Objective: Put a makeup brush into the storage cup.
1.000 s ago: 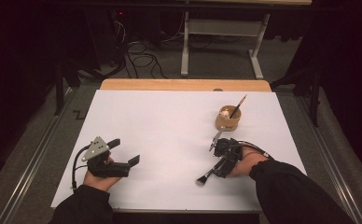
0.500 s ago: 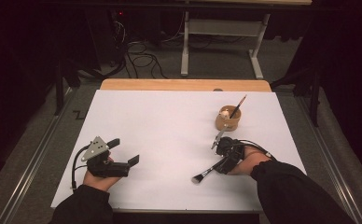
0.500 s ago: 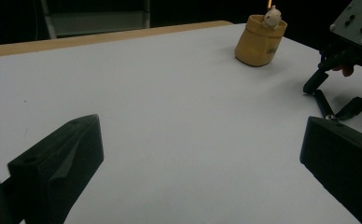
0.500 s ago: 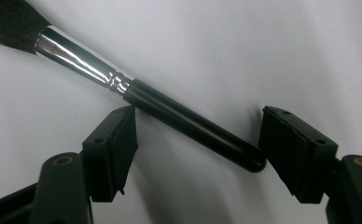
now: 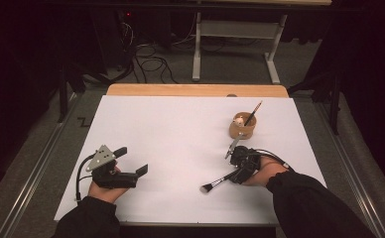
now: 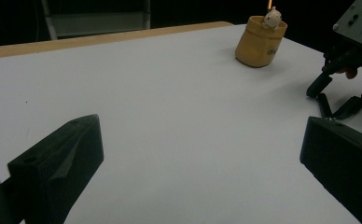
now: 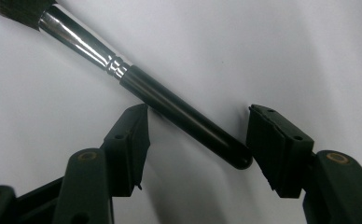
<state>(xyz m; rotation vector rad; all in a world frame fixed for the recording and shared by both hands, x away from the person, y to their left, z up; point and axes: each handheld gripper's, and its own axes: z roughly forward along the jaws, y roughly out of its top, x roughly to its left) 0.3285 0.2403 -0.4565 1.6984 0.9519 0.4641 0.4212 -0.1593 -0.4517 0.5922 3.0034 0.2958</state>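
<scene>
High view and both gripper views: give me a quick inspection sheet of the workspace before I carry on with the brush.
Surface: white table top, wooden strip at far edge.
Job's things: makeup brush lying flat; tan cup holding a pencil-like stick and a small figure.
Clutter: nothing seen.
Grippers: right gripper open, fingers either side of the brush handle; left gripper open, holding nothing.
Cables: one trails from each gripper; more on the floor.
Surroundings: dark room, white-legged table frame beyond.

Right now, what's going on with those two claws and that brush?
Right gripper open, jaws either side of the brush handle. Brush lying on the white table. Left gripper open, idle. Nothing in the way.
</scene>
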